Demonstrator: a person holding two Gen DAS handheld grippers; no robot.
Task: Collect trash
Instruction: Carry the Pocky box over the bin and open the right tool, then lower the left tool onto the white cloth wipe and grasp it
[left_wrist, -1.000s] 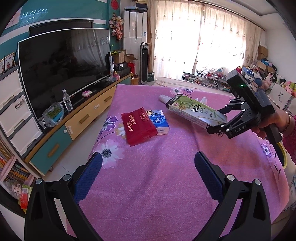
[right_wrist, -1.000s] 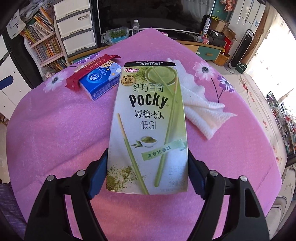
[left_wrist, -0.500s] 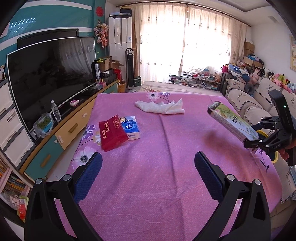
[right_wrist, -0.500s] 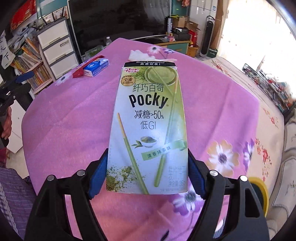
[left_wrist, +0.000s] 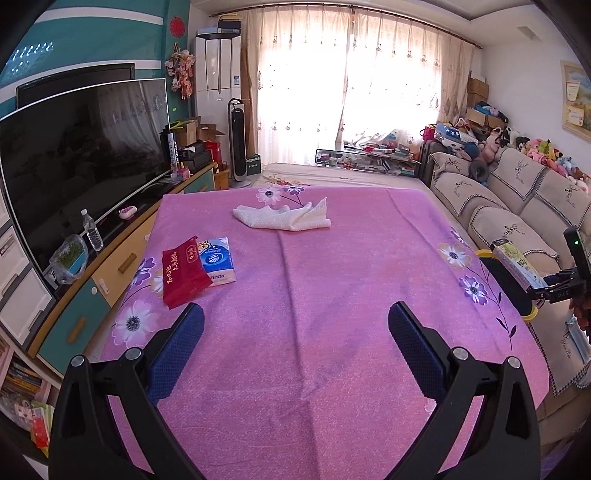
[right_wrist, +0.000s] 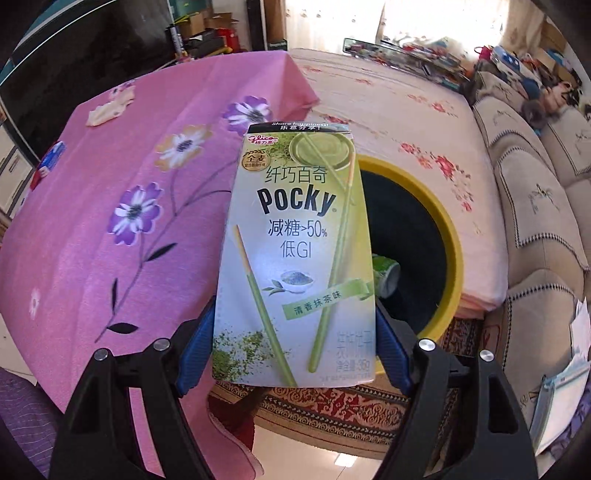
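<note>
My right gripper is shut on a green Pocky box, its blue pads pressing both long sides. It holds the box over a yellow-rimmed bin with a dark inside, beside the pink table; a green can lies in the bin. In the left wrist view the box and right gripper hang over the bin at the far right. My left gripper stands open and empty above the pink tablecloth. On the cloth lie a white crumpled towel, a red packet and a blue tissue pack.
A TV and a low cabinet with a water bottle run along the table's left side. A beige sofa stands to the right. A floral-covered low table lies beyond the bin. A patterned rug covers the floor below.
My right gripper has swung the Pocky box from above the tabletop rightwards, off the table edge, to over the yellow bin, rolling as it went. The left gripper drifted a little; its view shifted.
</note>
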